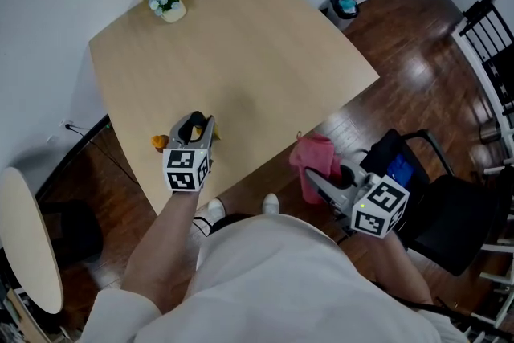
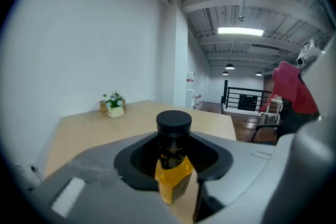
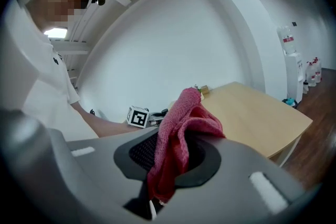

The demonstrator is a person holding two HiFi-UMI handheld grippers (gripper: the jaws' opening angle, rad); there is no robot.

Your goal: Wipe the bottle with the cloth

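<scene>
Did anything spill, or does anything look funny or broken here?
Nothing stands out. The yellow bottle with a black cap is capped and clamped in the left gripper. The pink terry cloth hangs from the right gripper. The small white flower pot stands upright on the light wooden table. No spill shows.

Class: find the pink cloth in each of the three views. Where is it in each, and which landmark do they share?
Head view: pink cloth lower right of centre, just off the near edge of the wooden table.
Left gripper view: pink cloth at the right edge, about mid-height.
Right gripper view: pink cloth at centre, clamped in the right tool.
Shared landmark: the wooden table, seen in all three.
</scene>
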